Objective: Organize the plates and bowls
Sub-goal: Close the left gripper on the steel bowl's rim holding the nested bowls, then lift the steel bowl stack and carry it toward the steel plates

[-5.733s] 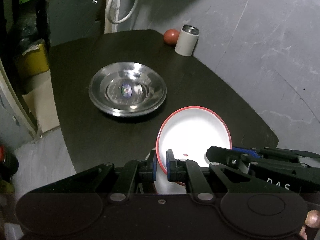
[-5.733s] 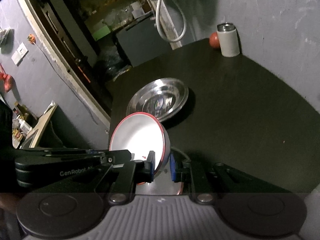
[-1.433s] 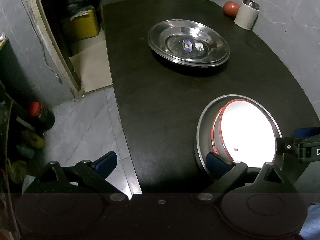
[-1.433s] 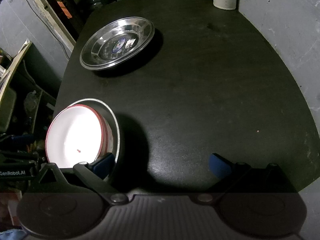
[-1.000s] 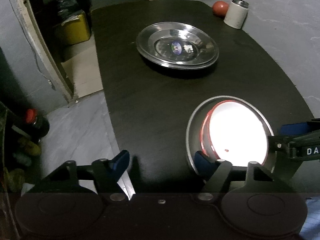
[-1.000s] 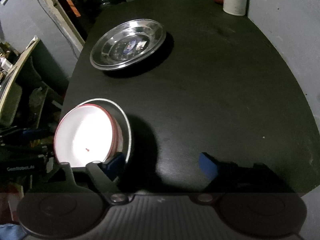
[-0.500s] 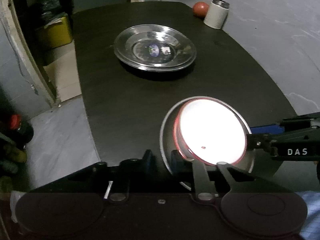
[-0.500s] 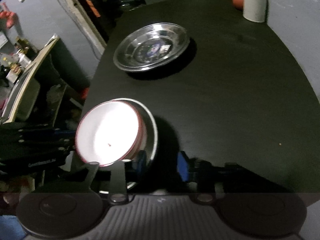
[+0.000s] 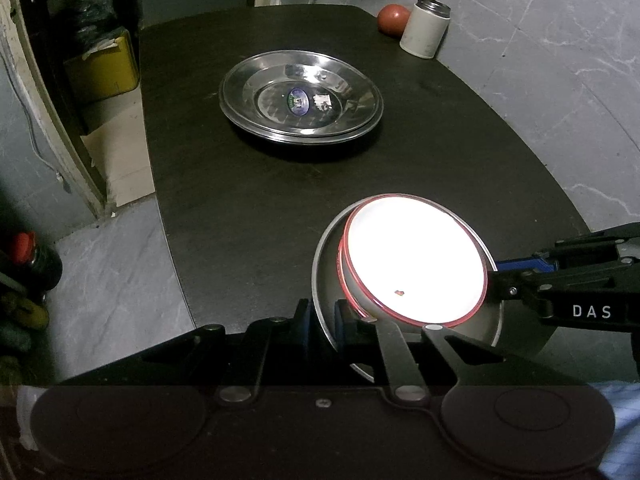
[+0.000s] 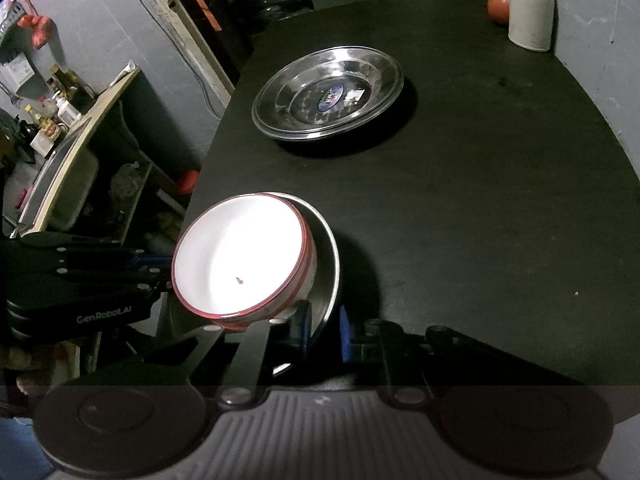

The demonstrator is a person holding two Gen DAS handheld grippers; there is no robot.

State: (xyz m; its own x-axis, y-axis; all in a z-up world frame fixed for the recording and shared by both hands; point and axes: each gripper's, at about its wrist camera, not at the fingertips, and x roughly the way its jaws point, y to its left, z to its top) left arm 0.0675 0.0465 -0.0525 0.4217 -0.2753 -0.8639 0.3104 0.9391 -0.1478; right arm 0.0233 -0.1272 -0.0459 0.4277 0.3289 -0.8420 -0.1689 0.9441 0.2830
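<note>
- The left gripper (image 9: 322, 322) pinches the near rim of the steel plate (image 9: 326, 264); its fingers are pressed onto the metal at about 7 o'clock of the plate.
- The right gripper (image 10: 322, 328) pinches the same plate's rim from the opposite side, fingers closed on the edge at roughly 5 o'clock in its own view.
- The white bowl with the red rim (image 10: 240, 258) sits inside that plate, crowded toward one side, not centred. A second bowl may be nested under it, since the rim line looks doubled, though glare makes this hard to tell.
- This stack is at the near edge of the dark desk (image 9: 460, 152), apparently tilted and partly lifted.
- The stacked steel plates (image 9: 300, 98) lie at 12 o'clock on the desk, well apart from the held one.
- Beyond them, at 1 o'clock, stand the white canister (image 9: 424, 28) and a red fruit (image 9: 394, 20).
- The step in hand looks like carrying the loaded plate to that stack.
- To do it well: level the plate first so the bowl cannot slide, keep both grips even, move slowly, and lower it squarely.
</note>
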